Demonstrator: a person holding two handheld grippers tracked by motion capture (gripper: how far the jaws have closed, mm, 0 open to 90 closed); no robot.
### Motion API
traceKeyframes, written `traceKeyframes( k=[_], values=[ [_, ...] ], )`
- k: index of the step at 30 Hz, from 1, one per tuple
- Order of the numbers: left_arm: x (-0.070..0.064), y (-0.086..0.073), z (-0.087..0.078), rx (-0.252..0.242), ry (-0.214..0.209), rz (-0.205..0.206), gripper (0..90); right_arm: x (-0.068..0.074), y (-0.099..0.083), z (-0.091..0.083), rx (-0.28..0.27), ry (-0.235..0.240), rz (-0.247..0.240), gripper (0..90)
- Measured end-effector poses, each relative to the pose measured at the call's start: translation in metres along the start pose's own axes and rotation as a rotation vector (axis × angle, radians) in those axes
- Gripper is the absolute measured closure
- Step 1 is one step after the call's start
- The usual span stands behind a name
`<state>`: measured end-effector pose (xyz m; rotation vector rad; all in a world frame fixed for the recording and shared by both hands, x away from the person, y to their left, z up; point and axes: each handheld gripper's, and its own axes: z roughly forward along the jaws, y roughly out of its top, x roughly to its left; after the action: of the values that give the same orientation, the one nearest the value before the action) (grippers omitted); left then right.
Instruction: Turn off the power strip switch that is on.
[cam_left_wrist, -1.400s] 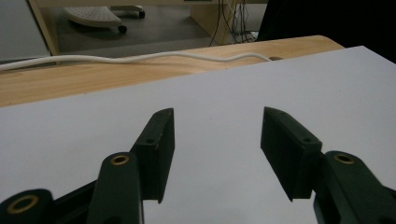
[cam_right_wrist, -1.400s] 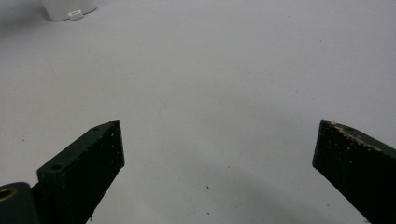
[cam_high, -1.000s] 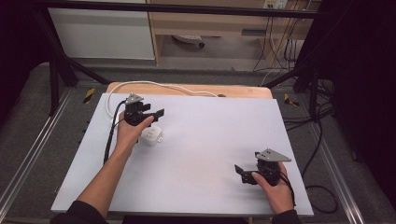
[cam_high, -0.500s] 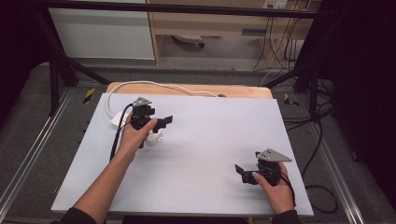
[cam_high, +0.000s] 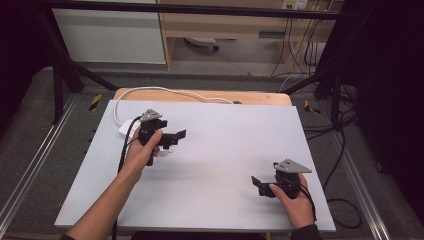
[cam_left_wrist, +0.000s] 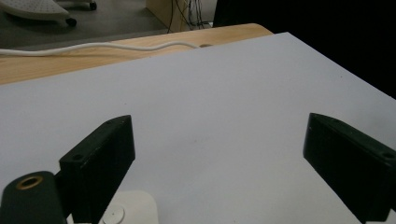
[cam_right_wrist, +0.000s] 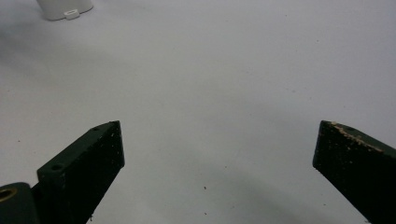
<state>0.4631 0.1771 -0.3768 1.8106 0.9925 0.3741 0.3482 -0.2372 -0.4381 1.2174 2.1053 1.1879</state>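
The small white rounded plastic adapter (cam_high: 170, 146) lies on the pale grey table sheet (cam_high: 225, 150), far-left part, just below and on the near side of the left gripper (cam_high: 172, 136). In the left gripper view a corner of it (cam_left_wrist: 126, 210) peeks out at the bottom edge, beside the left-hand jaw and not between the 2 jaws, which stand spread wide with nothing held. So the adapter sits behind the jaw tips; closing on it would, I judge, call for drawing the tongs back and down.

The right gripper (cam_high: 260, 186) rests at the near right, well apart from the adapter, its 2 jaws also spread and empty. Its view catches the adapter (cam_right_wrist: 64, 8) far off at top left. The left hand (cam_high: 142, 150) is plainly the nearer one. A white cable (cam_high: 165, 90) loops along the table's far edge; the adapter's long axis I cannot tell.
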Motion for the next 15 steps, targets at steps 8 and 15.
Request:
traceKeyframes(
  k=[8,15],
  values=[
    [-0.006,-0.002,-0.014,-0.017,0.009,0.028,5.3,-0.001,-0.001,0.001,0.007,-0.002,-0.002,2.9],
    [-0.006,-0.009,-0.026,-0.030,0.014,0.005,5.3,-0.001,-0.001,0.000,0.007,-0.004,-0.004,2.6]
  ],
)
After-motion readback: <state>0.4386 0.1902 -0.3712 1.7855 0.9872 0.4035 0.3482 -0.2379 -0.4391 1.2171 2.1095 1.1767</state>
